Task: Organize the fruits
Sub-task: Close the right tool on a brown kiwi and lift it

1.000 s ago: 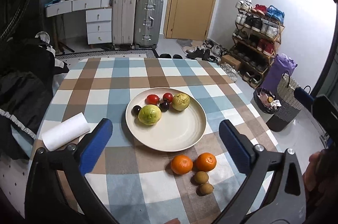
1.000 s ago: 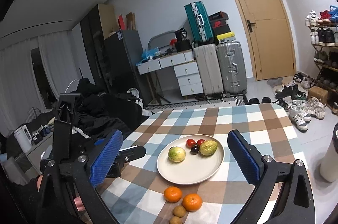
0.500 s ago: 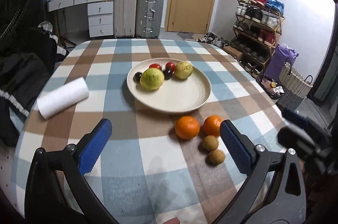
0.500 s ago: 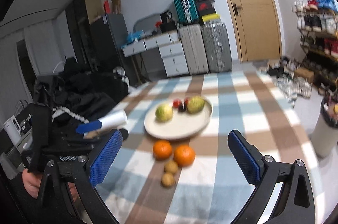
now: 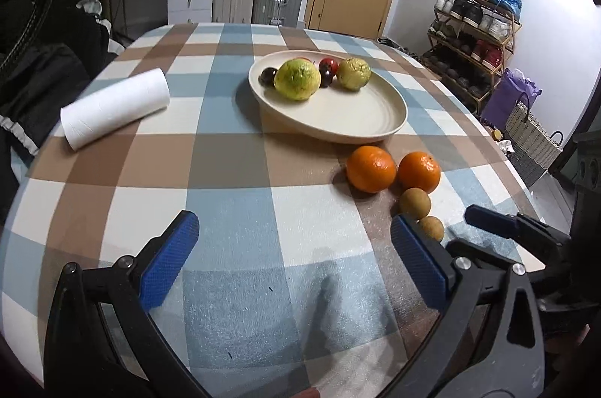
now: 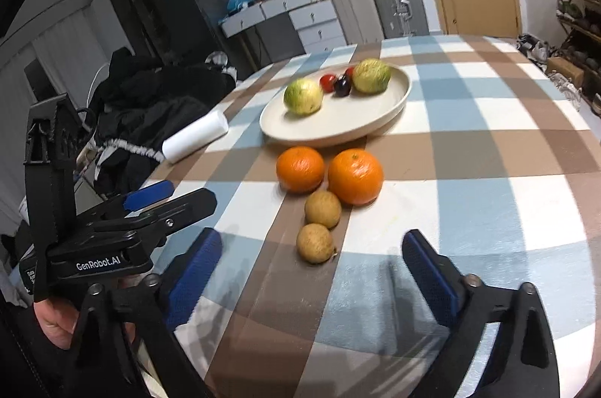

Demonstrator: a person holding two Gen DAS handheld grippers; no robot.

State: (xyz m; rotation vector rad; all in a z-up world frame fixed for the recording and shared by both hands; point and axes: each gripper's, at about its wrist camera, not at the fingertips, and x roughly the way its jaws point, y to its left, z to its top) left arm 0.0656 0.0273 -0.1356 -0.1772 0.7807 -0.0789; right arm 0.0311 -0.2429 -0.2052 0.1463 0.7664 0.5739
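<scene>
Two oranges (image 6: 300, 169) (image 6: 355, 171) and two small brown fruits (image 6: 323, 209) (image 6: 315, 243) lie on the checked tablecloth in front of a cream plate (image 6: 338, 131). The plate holds two yellow-green fruits, small red tomatoes and a dark plum. My right gripper (image 6: 313, 270) hovers low just behind the nearer brown fruit. Its jaws are closing, the pads touch nothing, and nothing sits between them. My left gripper (image 5: 296, 259) is open over bare cloth, left of the brown fruits (image 5: 414, 203). The oranges (image 5: 371, 169) lie ahead of it to the right.
A white paper roll (image 5: 114, 107) lies on the table's left side. Dark clothing is heaped beyond the left edge. A finger of my right gripper (image 5: 488, 218) shows at the right. Suitcases, drawers, a door and a shoe rack stand behind the table.
Both grippers have sunk toward the table, so the fruits look nearer and larger. The right view has tipped down onto the loose fruits. The right jaws have narrowed a little.
</scene>
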